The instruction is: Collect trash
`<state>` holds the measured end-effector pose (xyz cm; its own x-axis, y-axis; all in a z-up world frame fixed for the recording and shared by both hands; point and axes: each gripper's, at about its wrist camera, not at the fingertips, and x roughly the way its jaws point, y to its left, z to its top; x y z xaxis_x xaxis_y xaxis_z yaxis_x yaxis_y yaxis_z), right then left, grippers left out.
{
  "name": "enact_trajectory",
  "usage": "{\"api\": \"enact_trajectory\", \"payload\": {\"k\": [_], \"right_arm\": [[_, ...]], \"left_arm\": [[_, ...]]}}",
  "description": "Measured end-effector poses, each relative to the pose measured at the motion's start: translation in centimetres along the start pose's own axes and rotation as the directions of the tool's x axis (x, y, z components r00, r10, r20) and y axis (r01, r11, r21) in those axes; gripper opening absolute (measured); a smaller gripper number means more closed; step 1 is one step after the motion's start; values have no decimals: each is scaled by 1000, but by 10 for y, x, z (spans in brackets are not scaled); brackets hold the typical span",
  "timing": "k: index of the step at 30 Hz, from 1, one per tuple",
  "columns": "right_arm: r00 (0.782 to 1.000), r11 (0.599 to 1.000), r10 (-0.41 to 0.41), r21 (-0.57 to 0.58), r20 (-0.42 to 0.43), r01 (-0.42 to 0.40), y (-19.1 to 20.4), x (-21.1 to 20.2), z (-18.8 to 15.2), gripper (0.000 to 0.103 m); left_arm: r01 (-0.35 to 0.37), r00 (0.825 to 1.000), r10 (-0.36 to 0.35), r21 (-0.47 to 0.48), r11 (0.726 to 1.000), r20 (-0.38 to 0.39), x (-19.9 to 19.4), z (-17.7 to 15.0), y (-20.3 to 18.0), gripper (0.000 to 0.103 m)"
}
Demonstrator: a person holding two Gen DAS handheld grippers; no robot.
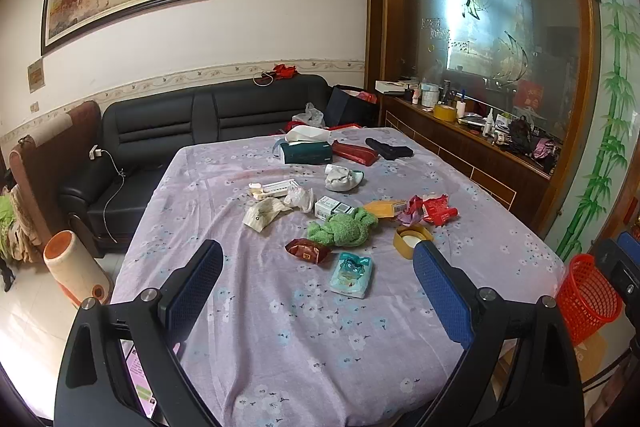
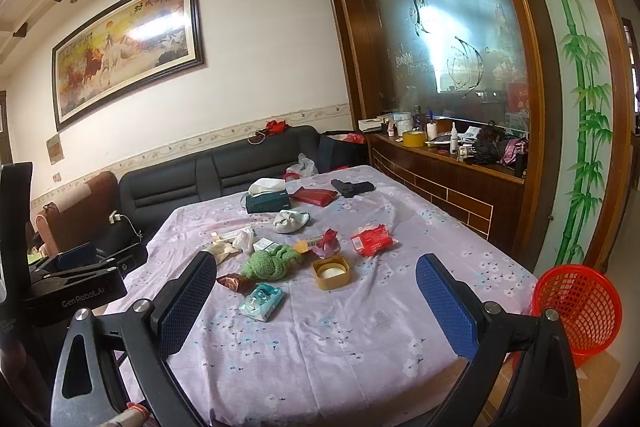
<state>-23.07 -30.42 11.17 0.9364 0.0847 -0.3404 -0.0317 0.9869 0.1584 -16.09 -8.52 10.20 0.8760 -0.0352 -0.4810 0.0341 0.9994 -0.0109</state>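
Trash lies in the middle of a table under a lilac flowered cloth [image 1: 280, 327]: a teal wipes pack [image 1: 351, 274] [image 2: 262, 301], a brown foil wrapper [image 1: 307, 251] [image 2: 234, 282], a red wrapper [image 1: 439, 211] [image 2: 372, 239], a yellow lid [image 1: 412, 239] [image 2: 331, 271], crumpled paper [image 1: 262, 213] and a green cloth [image 1: 345, 227] [image 2: 272, 262]. A red mesh basket [image 1: 588, 297] [image 2: 578, 309] stands off the table's right edge. My left gripper [image 1: 318, 287] is open and empty above the near table edge. My right gripper [image 2: 316, 301] is open and empty, to the right of the left one.
A green tissue box [image 1: 307, 151], a red pouch [image 1: 355, 153] and a black object [image 1: 389, 149] lie at the far end. A black sofa [image 1: 192, 123] stands behind, a wooden counter [image 1: 472, 147] with clutter to the right, an orange-and-cream cylinder [image 1: 74, 273] on the floor left.
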Motion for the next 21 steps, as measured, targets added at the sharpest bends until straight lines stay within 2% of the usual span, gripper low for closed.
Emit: {"api": "enact_trajectory", "payload": {"k": [21], "right_arm": [[1000, 999, 5, -40, 2, -5, 6, 9, 2, 102]], "left_arm": [[-2, 1000, 2, -1, 1000, -8, 1, -2, 2, 95]]}}
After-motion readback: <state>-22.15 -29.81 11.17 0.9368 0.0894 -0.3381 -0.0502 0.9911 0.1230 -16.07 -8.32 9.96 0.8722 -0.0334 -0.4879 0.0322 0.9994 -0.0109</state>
